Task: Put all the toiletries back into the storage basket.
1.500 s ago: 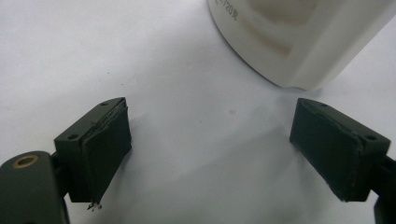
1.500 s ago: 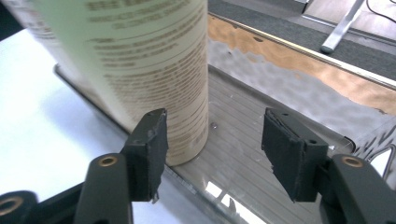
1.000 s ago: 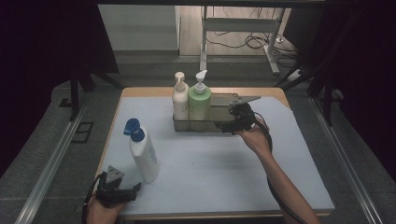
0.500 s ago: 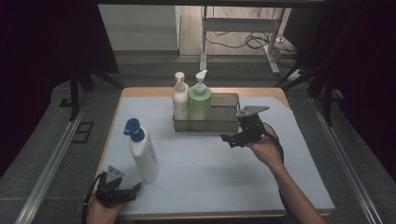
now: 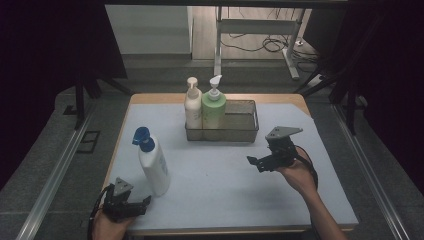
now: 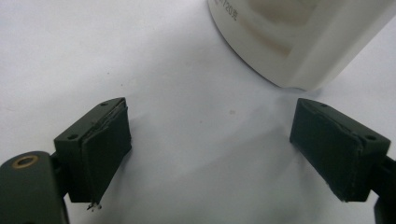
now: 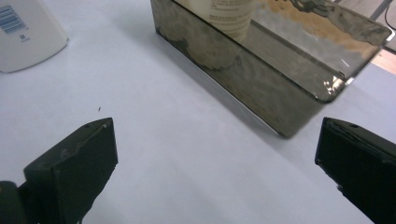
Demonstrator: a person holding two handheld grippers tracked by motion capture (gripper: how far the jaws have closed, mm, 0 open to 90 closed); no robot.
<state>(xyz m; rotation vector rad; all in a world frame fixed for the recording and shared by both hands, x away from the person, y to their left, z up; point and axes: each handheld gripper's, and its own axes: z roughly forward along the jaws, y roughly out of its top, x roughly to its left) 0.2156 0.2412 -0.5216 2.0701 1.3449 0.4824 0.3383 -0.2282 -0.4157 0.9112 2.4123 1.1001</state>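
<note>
On the pale blue-grey mat (image 5: 225, 185) covering the wooden table stands a smoked, translucent rectangular plastic bin (image 5: 240, 131), set toward the far edge. Two pump bottles occupy its left end: a cream-white bottle with a white pump (image 5: 192, 107) and, touching it on the right, a light green bottle with a white pump (image 5: 214, 109). The right part of the bin holds nothing visible.

A tall white bottle with a blue trigger-style cap (image 5: 152, 161) stands upright on the mat at the near left, well apart from the bin.

The right gripper (image 5: 256, 163), black with a grey three-cornered plate on top, is held above the mat in front of the bin's right end, near it but not touching. Its jaws have just been opening and now stand spread wide with nothing between them; in the right gripper view the bin's near wall (image 7: 261, 93) lies ahead of the jaws, and a corner of the white bottle (image 7: 28, 37) shows at the upper left.

The left gripper (image 5: 142, 202) rests at the near left edge of the table, just beside the base of the white bottle. Its jaws are likewise spread apart and empty; in the left gripper view the bottle's base (image 6: 299, 42) stands just beyond the jaw tips, close to the right one, without contact.
</note>
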